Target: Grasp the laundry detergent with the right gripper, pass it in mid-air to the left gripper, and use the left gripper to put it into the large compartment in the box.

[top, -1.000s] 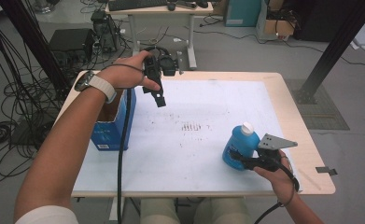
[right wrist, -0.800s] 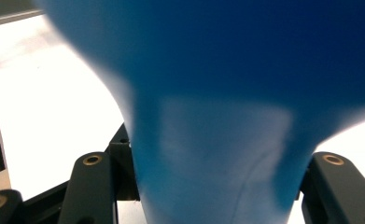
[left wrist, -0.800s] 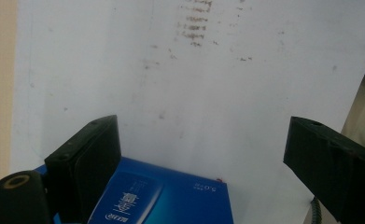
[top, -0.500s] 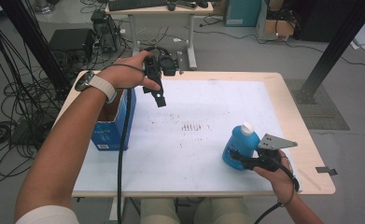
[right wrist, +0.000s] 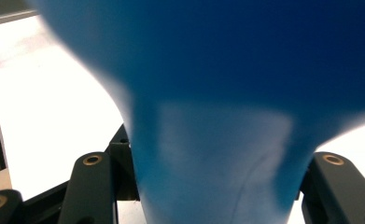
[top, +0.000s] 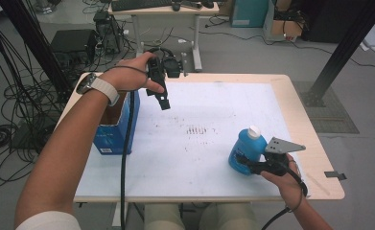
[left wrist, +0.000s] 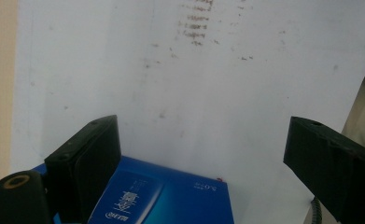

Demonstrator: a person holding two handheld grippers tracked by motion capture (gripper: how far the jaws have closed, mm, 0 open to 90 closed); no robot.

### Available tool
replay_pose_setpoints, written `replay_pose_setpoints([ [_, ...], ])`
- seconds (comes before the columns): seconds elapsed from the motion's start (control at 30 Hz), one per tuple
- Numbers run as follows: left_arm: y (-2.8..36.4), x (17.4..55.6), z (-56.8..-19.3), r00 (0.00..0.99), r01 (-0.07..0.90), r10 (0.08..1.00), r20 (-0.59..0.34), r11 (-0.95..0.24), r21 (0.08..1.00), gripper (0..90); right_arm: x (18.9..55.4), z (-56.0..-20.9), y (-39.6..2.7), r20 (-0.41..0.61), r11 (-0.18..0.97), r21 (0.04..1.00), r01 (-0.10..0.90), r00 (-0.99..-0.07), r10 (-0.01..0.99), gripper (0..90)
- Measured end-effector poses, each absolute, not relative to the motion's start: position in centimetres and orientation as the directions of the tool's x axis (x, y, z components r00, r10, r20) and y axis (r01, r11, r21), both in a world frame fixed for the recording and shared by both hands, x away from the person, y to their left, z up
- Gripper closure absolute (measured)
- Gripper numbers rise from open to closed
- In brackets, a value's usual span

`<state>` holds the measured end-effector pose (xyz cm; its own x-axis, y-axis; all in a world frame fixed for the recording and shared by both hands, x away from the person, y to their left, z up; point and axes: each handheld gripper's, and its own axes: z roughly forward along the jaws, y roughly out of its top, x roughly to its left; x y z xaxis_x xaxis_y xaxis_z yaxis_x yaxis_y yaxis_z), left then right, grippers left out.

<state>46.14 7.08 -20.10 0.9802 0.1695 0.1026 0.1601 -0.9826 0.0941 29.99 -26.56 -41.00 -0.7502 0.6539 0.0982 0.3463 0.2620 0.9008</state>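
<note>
1. Table point(top: 314, 158): light wood top, most of it covered by a white sheet point(top: 214, 110); wood shows as a strip along the right and far edges; sheet carries dark smudges point(top: 197, 130) near its centre (also seen at the top of the left gripper view point(left wrist: 196, 25)).
2. Blue bottle point(top: 245, 149), white cap, stands upright near the front right corner of the surface; right gripper point(top: 242, 162) is clamped on its lower body, jaws on either side; the right gripper view shows the blue bottle point(right wrist: 217, 140) squeezed between the two black jaws.
3. Left gripper point(top: 162, 98) held above the far left part of the surface, jaws pointing down and spread wide, nothing between them; left gripper view looks down on the white sheet point(left wrist: 217, 102).
4. Blue carton point(top: 115, 129), open top, sits at the left edge of the surface; its corner shows under the left gripper's jaws point(left wrist: 171, 200).
5. Room: grey floor; cable bundles point(top: 3, 134) on the floor left of the table; black equipment box point(top: 72, 43) beyond the far left corner; small desk with a keyboard point(top: 142, 5) behind; black frame post point(top: 343, 52) rising past the far right corner; a bit of black tape point(top: 335, 175) on the right edge.
</note>
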Motion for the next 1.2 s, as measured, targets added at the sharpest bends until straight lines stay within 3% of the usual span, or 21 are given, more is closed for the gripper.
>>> replay_pose_setpoints([
  [0.33, 7.07, 46.14, -20.08, 0.98, 0.16, 0.169, 0.107, -0.983, 0.087, 11.4, 30.0, -41.0, -26.56, 0.095, 0.264, 0.901, 0.344, -0.751, 0.653, 42.2],
  [0.4, 7.1, 45.87, -20.18, 0.973, 0.201, 0.21, 0.095, -0.975, 0.096, 11.4, 29.99, -41.0, -26.55, 0.097, 0.263, 0.901, 0.345, -0.751, 0.653, 42.2],
  [1.2, 7.04, 46.08, -20.15, 0.979, 0.167, 0.177, 0.102, -0.981, 0.097, 11.3, 30.02, -41.0, -26.57, 0.096, 0.265, 0.9, 0.345, -0.752, 0.652, 42.2],
])
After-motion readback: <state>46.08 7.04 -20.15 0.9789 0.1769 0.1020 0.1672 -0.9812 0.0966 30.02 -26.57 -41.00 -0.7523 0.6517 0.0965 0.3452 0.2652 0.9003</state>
